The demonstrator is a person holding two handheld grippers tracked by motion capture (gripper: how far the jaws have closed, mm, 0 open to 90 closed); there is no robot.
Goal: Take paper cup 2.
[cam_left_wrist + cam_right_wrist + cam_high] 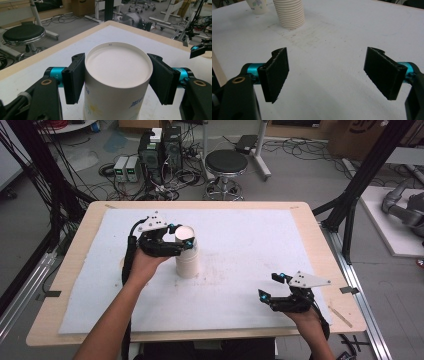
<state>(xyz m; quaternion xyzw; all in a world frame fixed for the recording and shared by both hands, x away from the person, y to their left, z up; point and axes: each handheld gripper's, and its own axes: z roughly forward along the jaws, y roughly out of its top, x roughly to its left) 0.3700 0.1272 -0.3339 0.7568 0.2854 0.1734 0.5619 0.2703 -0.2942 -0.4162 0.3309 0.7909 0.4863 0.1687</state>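
Left gripper (116, 80) has its jaws pressed on both sides of the top cup (117, 82) of the stack (187, 252), just below the rim. Lift straight up, gently, so the cup frees without crushing or tipping what's beneath. Right gripper (274, 286) waits open over the bench (250, 245), well off to the side.

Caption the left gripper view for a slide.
Left gripper clamping its black pads on the topmost upside-down white paper cup above a white table mat.

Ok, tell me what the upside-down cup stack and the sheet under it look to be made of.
Cup stack: probably paper, matte white, with ribbed nested rims in the right gripper view and faint printing in the left gripper view. Sheet: likely foam or felt, dull white, scuffed.
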